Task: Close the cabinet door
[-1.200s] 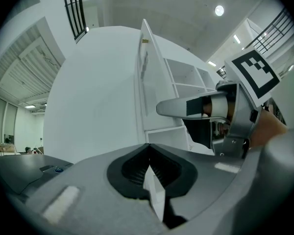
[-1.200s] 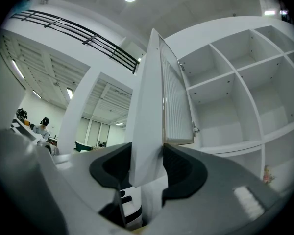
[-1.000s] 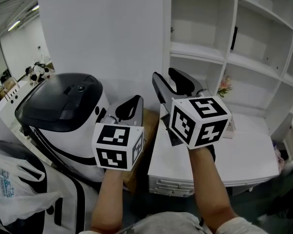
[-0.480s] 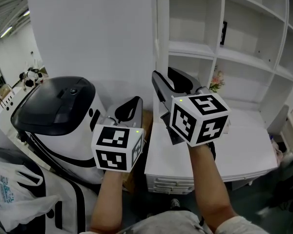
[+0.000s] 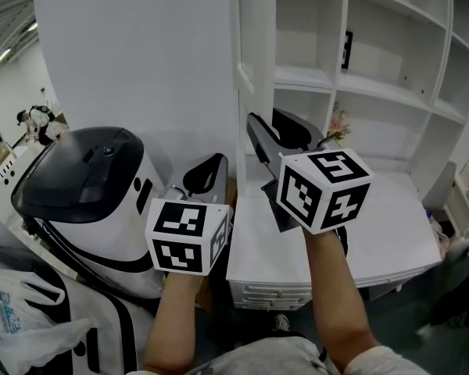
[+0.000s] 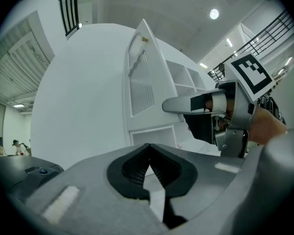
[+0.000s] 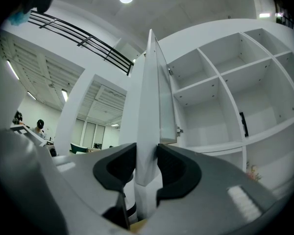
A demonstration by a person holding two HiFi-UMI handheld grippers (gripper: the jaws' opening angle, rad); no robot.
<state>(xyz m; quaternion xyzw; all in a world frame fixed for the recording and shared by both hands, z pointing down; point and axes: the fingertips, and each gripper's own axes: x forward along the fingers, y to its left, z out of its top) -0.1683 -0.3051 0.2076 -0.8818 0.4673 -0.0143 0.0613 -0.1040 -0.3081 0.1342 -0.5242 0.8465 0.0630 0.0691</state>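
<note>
The white cabinet door (image 5: 141, 69) stands open, its free edge (image 7: 148, 106) upright in front of the shelves. My right gripper (image 5: 270, 128) reaches to that edge. In the right gripper view its jaws (image 7: 147, 161) are closing, with the door's edge between them and both pads against its faces. My left gripper (image 5: 210, 168) sits lower and to the left, in front of the door's outer face (image 6: 83, 92). Its jaws (image 6: 148, 148) are shut with nothing between them.
White open shelving (image 5: 375, 92) fills the right. Below it is a white desk with drawers (image 5: 375, 244), and a small bunch of flowers (image 5: 338, 123) stands on it. A black-and-white machine (image 5: 86, 178) and a plastic bag (image 5: 16, 303) crowd the left. Two people stand far off at the left (image 5: 31, 119).
The door's edge and the shelves have slid left in the head view, and more of the edge face shows. Both grippers keep almost the same spots in the picture.
</note>
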